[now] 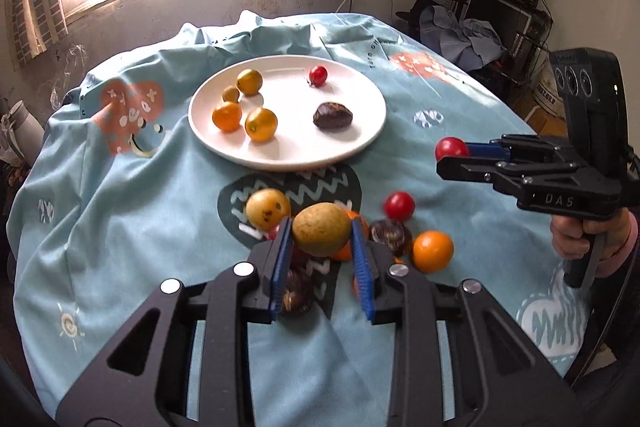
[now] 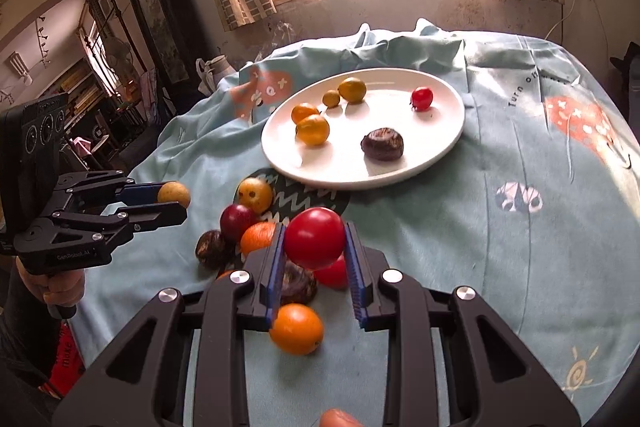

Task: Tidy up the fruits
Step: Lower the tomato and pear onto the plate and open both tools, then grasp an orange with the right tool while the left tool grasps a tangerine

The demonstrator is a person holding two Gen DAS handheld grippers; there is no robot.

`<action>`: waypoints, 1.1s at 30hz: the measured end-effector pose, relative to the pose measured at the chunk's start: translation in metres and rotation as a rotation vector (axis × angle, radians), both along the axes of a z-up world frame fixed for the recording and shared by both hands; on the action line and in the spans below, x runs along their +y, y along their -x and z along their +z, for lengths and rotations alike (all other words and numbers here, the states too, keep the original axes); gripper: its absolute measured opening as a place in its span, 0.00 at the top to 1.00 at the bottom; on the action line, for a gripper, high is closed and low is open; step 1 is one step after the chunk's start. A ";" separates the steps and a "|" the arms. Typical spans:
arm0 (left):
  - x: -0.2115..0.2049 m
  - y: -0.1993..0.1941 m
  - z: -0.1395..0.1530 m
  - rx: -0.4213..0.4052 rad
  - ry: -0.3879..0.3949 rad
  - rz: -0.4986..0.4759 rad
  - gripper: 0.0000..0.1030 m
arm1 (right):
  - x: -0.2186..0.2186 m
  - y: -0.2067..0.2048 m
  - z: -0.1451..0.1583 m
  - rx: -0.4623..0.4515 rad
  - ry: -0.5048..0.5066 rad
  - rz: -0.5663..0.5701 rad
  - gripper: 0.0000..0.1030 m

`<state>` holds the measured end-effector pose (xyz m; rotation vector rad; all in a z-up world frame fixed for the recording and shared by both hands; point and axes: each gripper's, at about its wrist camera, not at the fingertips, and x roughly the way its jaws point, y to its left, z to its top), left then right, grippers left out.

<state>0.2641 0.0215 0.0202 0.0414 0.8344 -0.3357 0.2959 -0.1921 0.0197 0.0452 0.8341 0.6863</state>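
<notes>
White plate point(image 1: 224, 143) already loaded with six fruits. Yellow fruit point(image 1: 321, 229) clamped in left gripper point(image 1: 320, 259), red tomato point(image 2: 315, 237) in right gripper point(image 2: 314, 263), both above cloth. Loose pile point(image 1: 404, 227) left unsorted.

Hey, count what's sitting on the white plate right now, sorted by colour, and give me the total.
On the round white plate:
small round yellow-orange fruits: 4
small round red tomato: 1
dark brown wrinkled nut-like fruit: 1
Total: 6
</notes>
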 end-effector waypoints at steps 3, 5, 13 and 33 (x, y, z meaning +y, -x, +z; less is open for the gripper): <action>-0.006 -0.048 0.006 0.012 -0.002 0.021 0.71 | 0.016 -0.036 0.005 -0.021 0.029 -0.020 0.72; -0.013 -0.080 0.001 0.034 -0.009 0.028 0.71 | 0.029 -0.060 -0.001 -0.021 0.075 -0.031 0.72; -0.032 -0.142 -0.035 0.086 -0.085 0.044 0.69 | 0.047 -0.110 -0.039 0.033 0.129 -0.001 0.63; 0.024 0.017 -0.046 -0.017 0.020 0.224 0.10 | 0.015 0.026 -0.035 -0.008 0.111 0.113 0.57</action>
